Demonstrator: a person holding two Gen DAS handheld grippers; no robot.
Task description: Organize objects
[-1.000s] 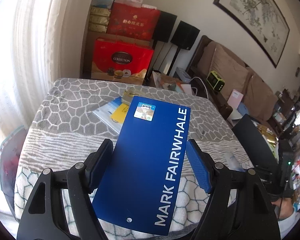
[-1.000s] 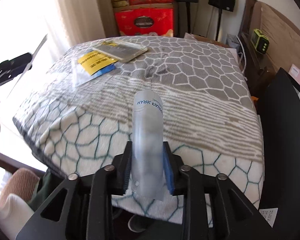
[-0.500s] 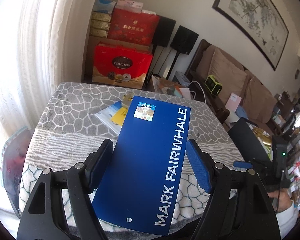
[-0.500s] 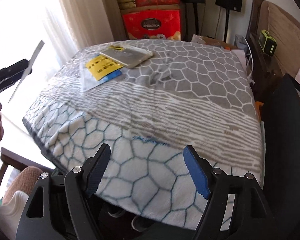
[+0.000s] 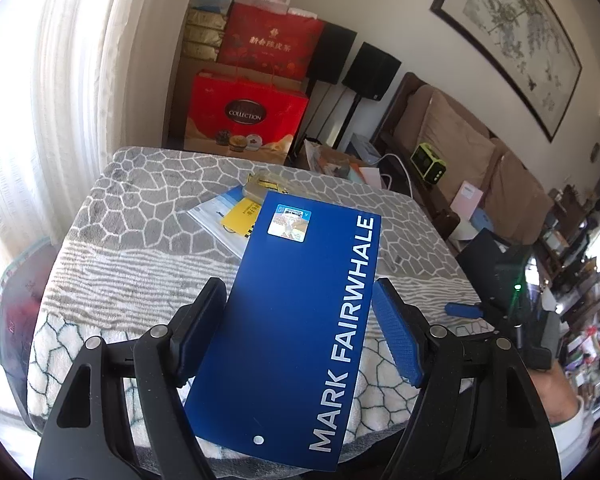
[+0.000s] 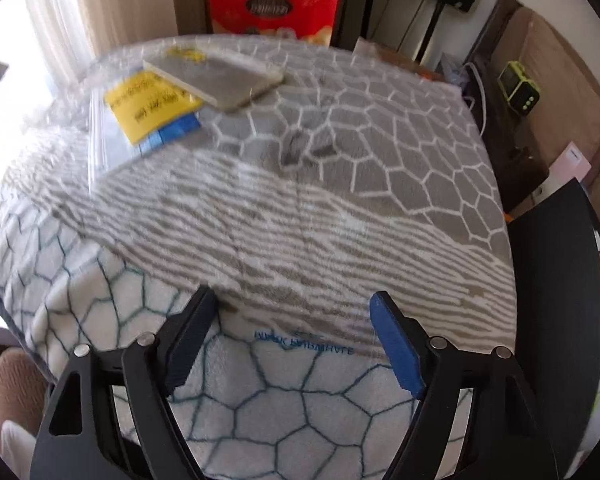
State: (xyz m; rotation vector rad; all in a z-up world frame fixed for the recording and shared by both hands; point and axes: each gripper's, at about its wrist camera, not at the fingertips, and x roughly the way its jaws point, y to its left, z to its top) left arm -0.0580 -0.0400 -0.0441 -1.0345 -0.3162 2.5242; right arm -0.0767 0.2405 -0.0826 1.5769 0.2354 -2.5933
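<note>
- Two grippers are in play. The left gripper point(image 5: 298, 328) has its jaws set wide around a blue card point(image 5: 296, 308) lettered MARK FAIRWHALE, held tilted above the desk; whether both pads press its edges I cannot tell for sure, though it looks gripped.
- The right gripper point(image 6: 292, 340) has jaws spread wide with nothing pressed between them. A clear sleeve point(image 6: 304, 344) with faint blue lettering lies flat on the blanket point(image 6: 340, 168) just beyond them.
- Farther off, a yellow packet point(image 6: 152, 104) and a flat grey case point(image 6: 216, 76) sit together near the desk's far left corner.
- Judged progress: sleeve put down, card not yet placed, probably midway.
- Compared with a second ago, the right jaws have just been opening and the sleeve has left them; the left gripper's hold looks unchanged.
</note>
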